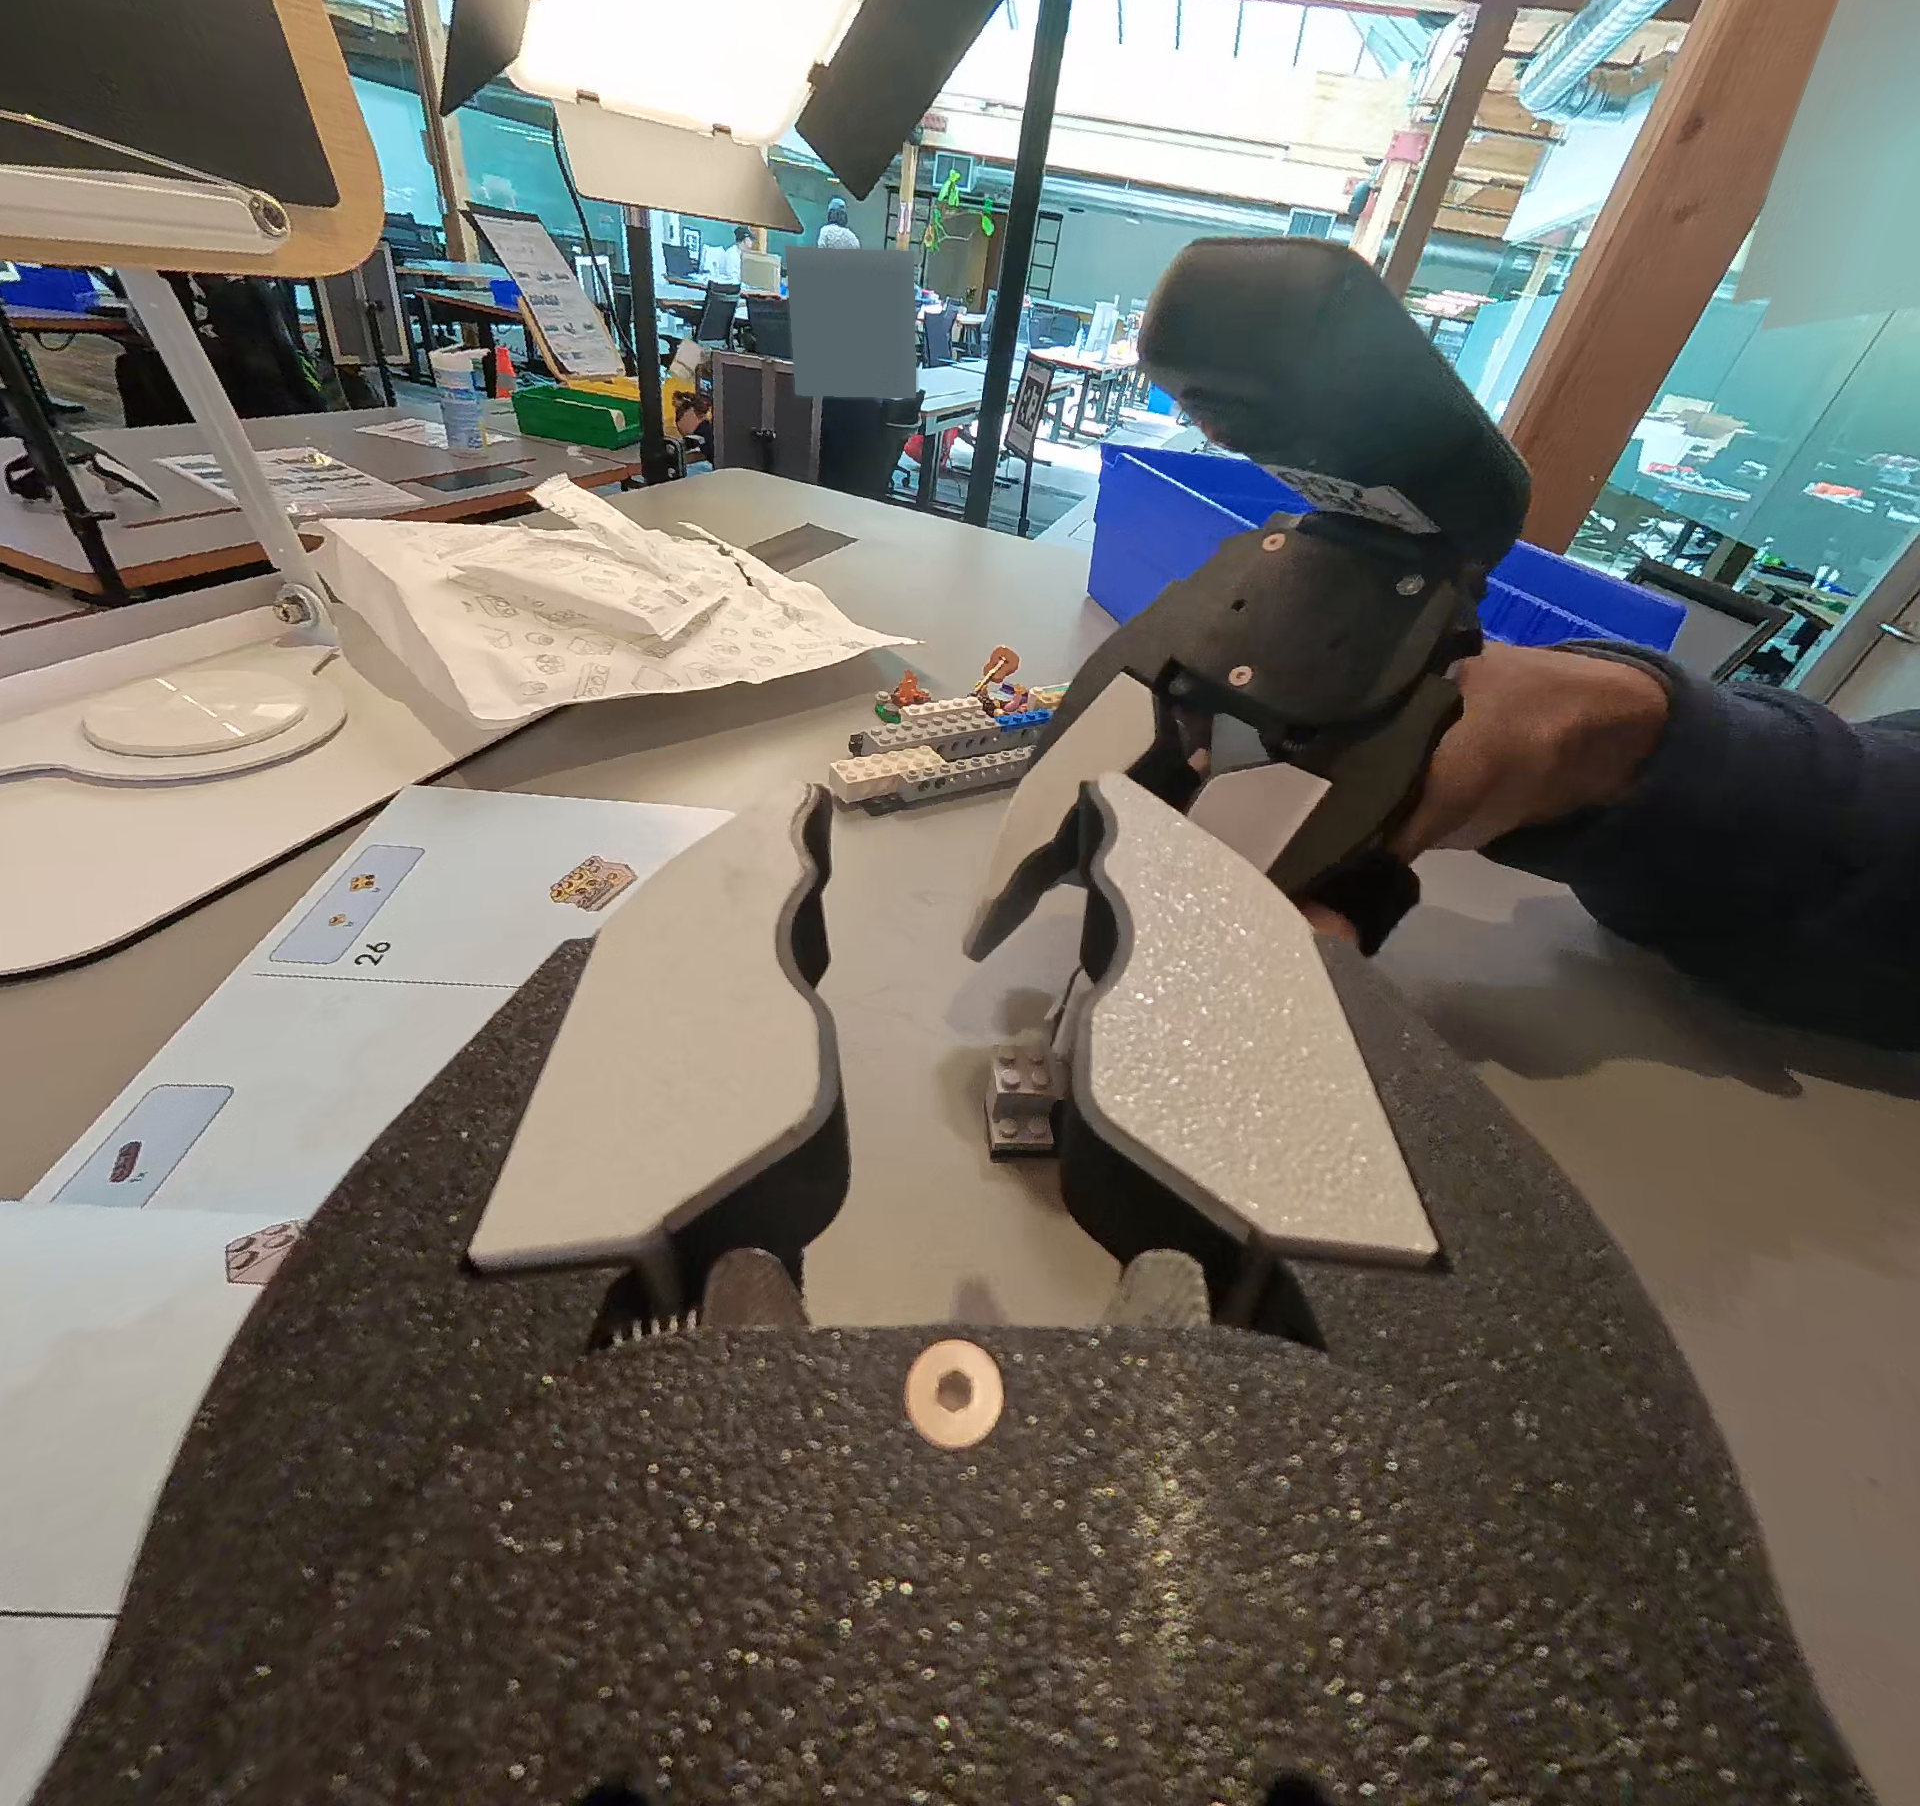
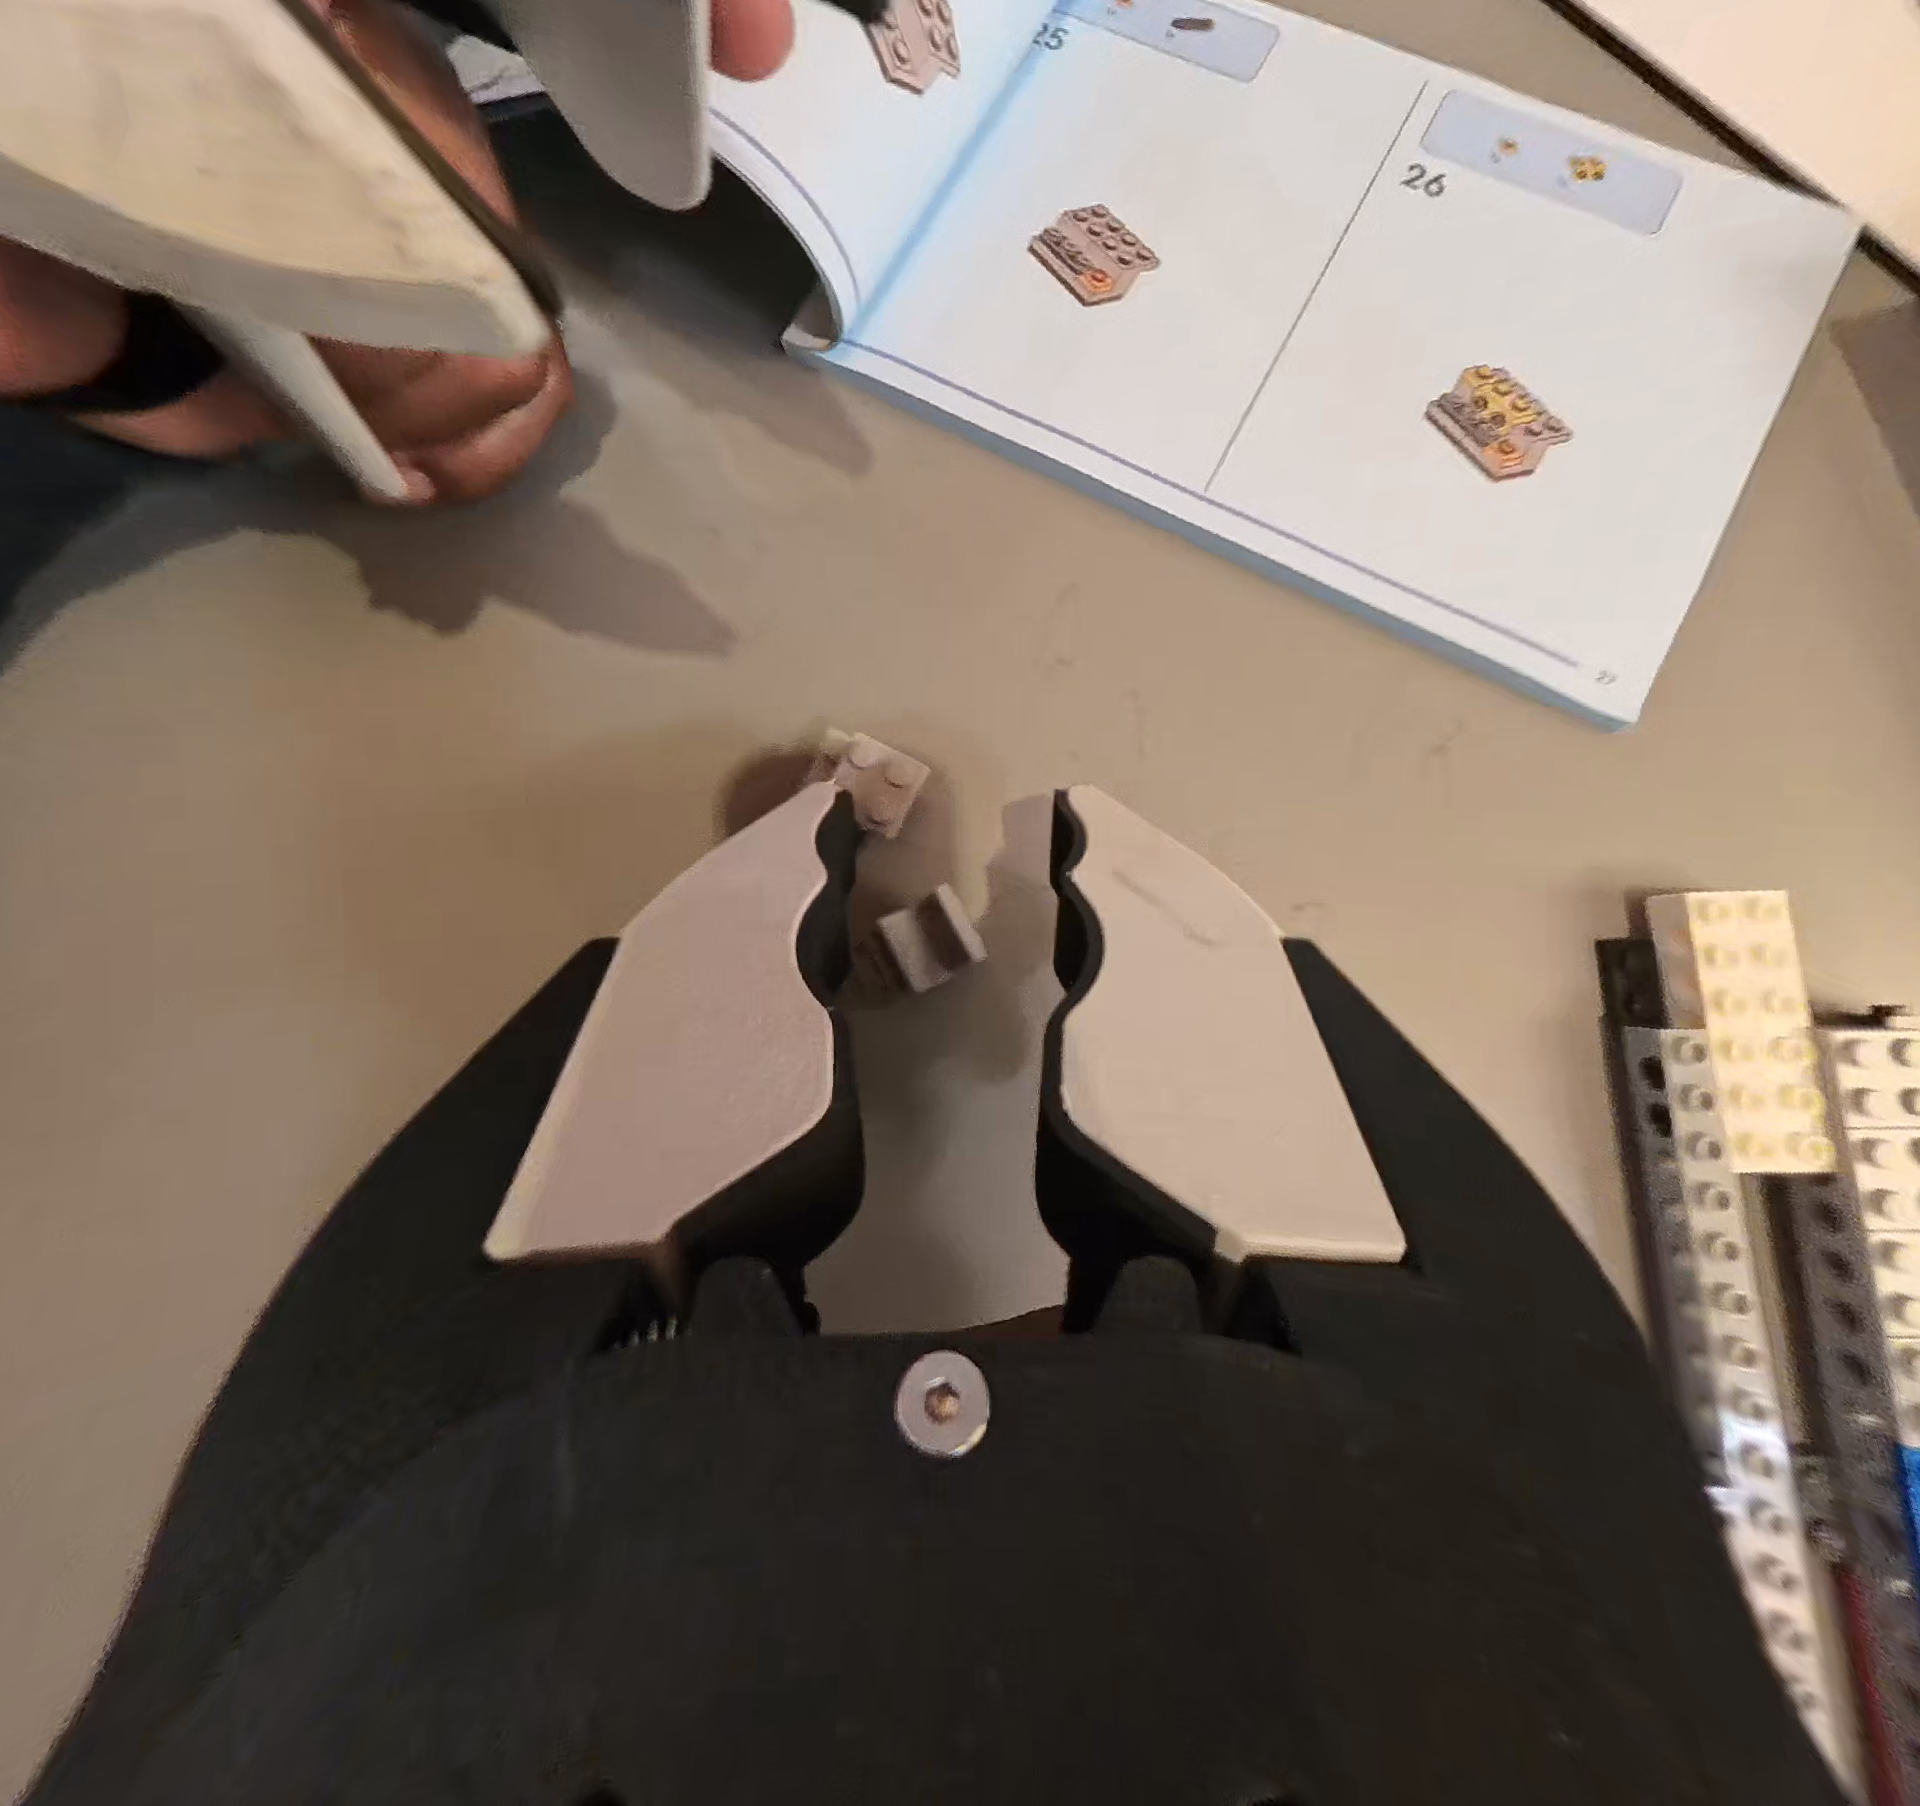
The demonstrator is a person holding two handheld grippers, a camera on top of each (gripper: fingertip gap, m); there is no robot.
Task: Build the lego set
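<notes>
Hovering over the tabletop (image 2: pixel 935 613), right tongs (image 2: pixel 951 806) are gaping around small grey bricks (image 2: pixel 883 785) hugging the left finger, while left tongs (image 1: pixel 956 821) are sitting apart, empty.

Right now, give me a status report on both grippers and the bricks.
Left gripper open, grey studded brick beside one finger. Right gripper open, two small grey pieces loose between its fingers. Instruction booklet lies beyond.

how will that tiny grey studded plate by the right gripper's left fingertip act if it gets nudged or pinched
The small grey plate looks like rigid plastic, so likely stiff, not floppy. It is tiny and thin, so probably very light and apt to skid on the smooth table. Flat-sided, it seems unlikely to roll, but a pinch could flip it.
</notes>
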